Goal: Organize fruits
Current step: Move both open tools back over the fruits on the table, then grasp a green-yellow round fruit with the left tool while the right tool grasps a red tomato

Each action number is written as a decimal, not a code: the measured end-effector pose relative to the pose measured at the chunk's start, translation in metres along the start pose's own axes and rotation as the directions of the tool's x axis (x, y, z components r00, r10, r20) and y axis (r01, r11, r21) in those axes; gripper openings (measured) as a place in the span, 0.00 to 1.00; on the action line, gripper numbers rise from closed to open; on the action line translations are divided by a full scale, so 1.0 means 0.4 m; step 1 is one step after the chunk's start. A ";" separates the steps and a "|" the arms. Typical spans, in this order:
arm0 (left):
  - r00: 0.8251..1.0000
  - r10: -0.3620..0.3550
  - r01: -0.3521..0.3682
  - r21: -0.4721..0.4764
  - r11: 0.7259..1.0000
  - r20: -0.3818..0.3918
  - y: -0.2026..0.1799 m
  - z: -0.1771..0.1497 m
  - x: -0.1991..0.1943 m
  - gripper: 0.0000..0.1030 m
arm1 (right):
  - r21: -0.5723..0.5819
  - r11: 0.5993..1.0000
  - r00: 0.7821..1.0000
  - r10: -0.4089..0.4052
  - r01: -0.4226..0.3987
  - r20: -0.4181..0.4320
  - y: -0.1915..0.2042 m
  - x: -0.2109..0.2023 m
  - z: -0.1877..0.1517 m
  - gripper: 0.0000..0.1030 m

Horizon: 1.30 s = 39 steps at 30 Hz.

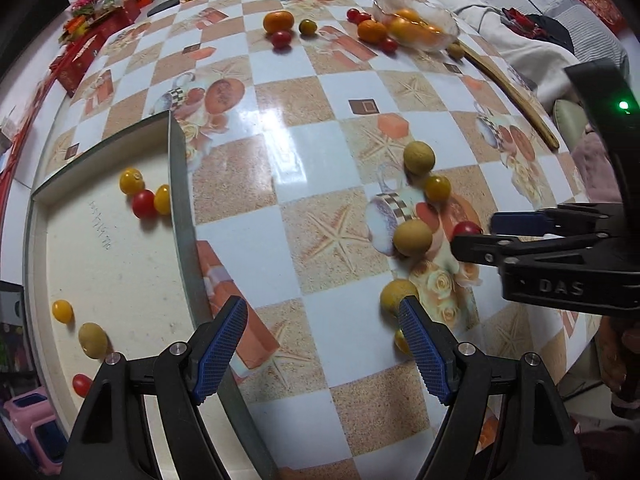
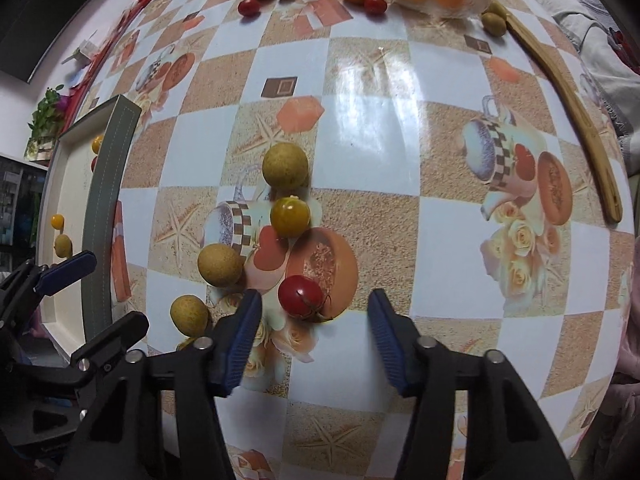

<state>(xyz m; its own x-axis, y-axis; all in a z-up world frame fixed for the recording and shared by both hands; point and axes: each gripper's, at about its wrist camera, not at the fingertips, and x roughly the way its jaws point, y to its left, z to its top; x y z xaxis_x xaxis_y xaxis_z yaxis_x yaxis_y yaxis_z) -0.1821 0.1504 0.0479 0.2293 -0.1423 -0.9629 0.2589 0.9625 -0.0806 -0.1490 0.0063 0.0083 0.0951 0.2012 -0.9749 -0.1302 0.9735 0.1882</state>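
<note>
My left gripper (image 1: pixel 320 320) is open and empty, over the table beside the white tray (image 1: pixel 120 280); a tan longan (image 1: pixel 394 294) lies by its right finger. The tray holds several small fruits, such as a red tomato (image 1: pixel 143 203) and a longan (image 1: pixel 93 340). My right gripper (image 2: pixel 314 312) is open, and a red cherry tomato (image 2: pixel 300 295) lies between its fingertips on the table. Ahead of it lie a yellow-green tomato (image 2: pixel 290 216) and longans (image 2: pixel 285 165) (image 2: pixel 220 265). A glass bowl (image 2: pixel 468 4) with oranges stands at the far side.
A wooden spatula (image 2: pixel 580 120) lies along the right table edge. Loose oranges (image 1: pixel 278 21) and red tomatoes (image 1: pixel 281 39) lie near the bowl. Red boxes and packets (image 1: pixel 92 40) crowd the far left. A sofa with blankets (image 1: pixel 520 20) is beyond the table.
</note>
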 end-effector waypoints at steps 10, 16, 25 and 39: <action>0.999 -0.036 0.037 0.070 0.997 -0.015 -0.048 0.008 0.016 0.77 | -0.120 0.991 0.999 -0.051 0.052 0.012 0.045 0.012 0.002 0.27; 0.998 -0.045 0.048 0.095 0.994 -0.036 -0.082 0.016 0.052 0.77 | -0.067 0.996 0.998 -0.060 0.061 0.018 -0.002 0.002 -0.009 0.27; 0.997 -0.024 0.030 0.074 0.997 -0.078 -0.099 0.031 0.101 0.69 | -0.032 0.999 0.999 -0.038 0.038 0.019 -0.044 -0.008 -0.016 0.27; 0.995 -0.082 0.080 -0.033 0.996 -0.056 -0.024 0.032 0.078 0.26 | -0.012 1.000 0.999 -0.025 0.026 0.023 -0.048 -0.011 -0.016 0.27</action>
<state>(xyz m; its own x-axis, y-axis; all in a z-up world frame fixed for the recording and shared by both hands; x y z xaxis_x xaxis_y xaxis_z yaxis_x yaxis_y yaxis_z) -0.1656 0.1339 0.0219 0.1540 -0.2074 -0.9661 0.2457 0.9551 -0.1659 -0.1531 -0.0141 0.0081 0.1206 0.1790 -0.9764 -0.1395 0.9769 0.1618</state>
